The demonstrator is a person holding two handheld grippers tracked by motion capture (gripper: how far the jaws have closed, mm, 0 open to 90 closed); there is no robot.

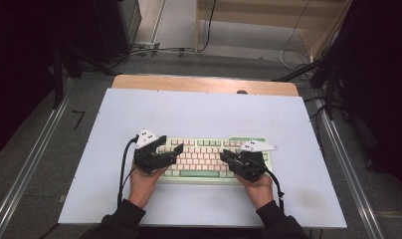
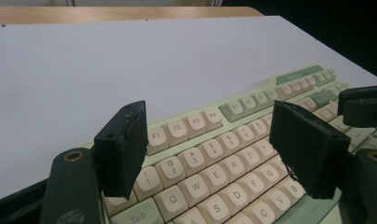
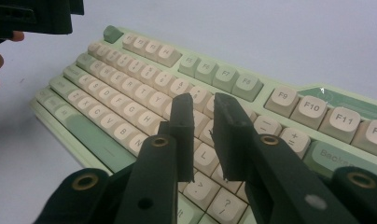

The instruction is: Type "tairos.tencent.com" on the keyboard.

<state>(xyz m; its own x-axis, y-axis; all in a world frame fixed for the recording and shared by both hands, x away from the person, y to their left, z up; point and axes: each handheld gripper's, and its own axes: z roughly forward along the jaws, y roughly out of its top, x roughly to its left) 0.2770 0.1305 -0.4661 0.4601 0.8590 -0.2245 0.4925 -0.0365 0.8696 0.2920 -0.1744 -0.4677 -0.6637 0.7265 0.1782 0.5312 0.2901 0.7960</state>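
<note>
**Keyboard under both grippers, no key visibly pressed**

Keyboard (image 1: 209, 157) is lying on the near middle of the white table mat (image 1: 204, 112). The left gripper (image 2: 214, 144) is holding its jaws wide apart over the number and QWERTY rows at the keyboard's left end. The right gripper (image 3: 203, 135) is keeping its jaws nearly together with a narrow gap, clamping nothing, over the keys around L (image 3: 206, 156). Whether either tip is touching a key cannot be told, so the typing or pressing seems barely begun. Both hands are gripping from the near edge, the left hand (image 1: 144, 181) and right hand (image 1: 258, 188) angling their grippers inward toward each other.
</note>
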